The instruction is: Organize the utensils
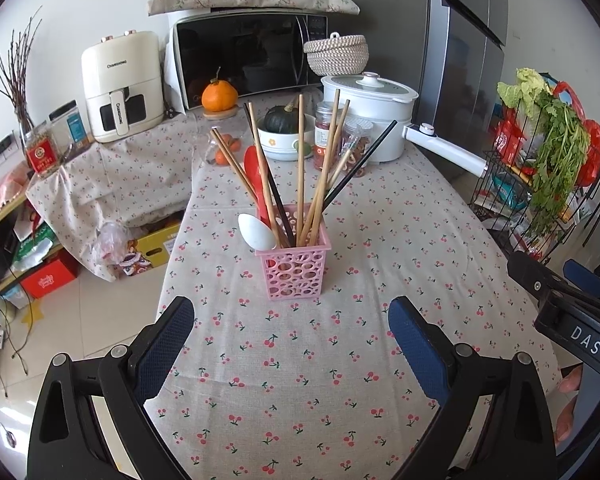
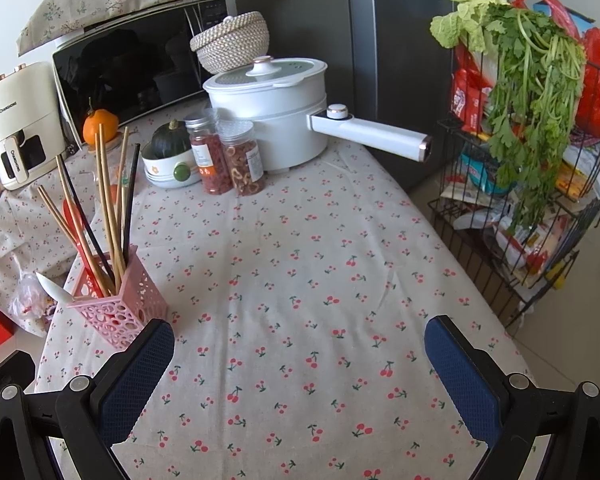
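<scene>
A pink perforated basket [image 1: 296, 266] stands on the cherry-print tablecloth [image 1: 340, 360]. It holds several wooden chopsticks [image 1: 300, 168], black chopsticks [image 1: 360, 164], a red spoon [image 1: 254, 176] and a white spoon [image 1: 256, 232]. My left gripper [image 1: 292, 320] is open, just short of the basket, with nothing between its fingers. In the right wrist view the basket [image 2: 118, 306] sits at the left, close to the left finger. My right gripper [image 2: 300, 340] is open over bare cloth. The right gripper's body [image 1: 572, 308] shows at the right edge of the left wrist view.
At the table's far end stand a white electric pot [image 2: 276, 108] with a long handle, two snack jars [image 2: 228, 160], a bowl with a green squash [image 2: 168, 156], a microwave [image 1: 244, 56] and an air fryer [image 1: 120, 84]. A wire rack with greens [image 2: 532, 120] stands right of the table.
</scene>
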The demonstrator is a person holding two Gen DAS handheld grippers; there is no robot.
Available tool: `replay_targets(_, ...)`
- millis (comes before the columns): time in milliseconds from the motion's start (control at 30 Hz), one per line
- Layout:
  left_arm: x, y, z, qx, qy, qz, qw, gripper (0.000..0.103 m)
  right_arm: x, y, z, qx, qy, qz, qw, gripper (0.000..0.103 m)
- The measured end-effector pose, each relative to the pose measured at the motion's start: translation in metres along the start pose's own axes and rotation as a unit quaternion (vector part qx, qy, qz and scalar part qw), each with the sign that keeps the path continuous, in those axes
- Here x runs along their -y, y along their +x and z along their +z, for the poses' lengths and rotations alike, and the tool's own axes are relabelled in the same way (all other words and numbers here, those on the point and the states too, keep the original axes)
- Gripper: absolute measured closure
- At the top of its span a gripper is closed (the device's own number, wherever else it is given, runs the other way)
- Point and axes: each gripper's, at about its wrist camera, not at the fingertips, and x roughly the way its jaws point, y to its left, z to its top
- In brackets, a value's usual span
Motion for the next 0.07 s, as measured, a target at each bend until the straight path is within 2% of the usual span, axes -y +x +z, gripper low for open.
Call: replay_targets(67,-0.0014,0.0008,0.0002,0.003,0.003,-0.006,1.0,0.004,0.0008,0.001,-0.0002,-0.003,0.002,0.002,1.0,0.0)
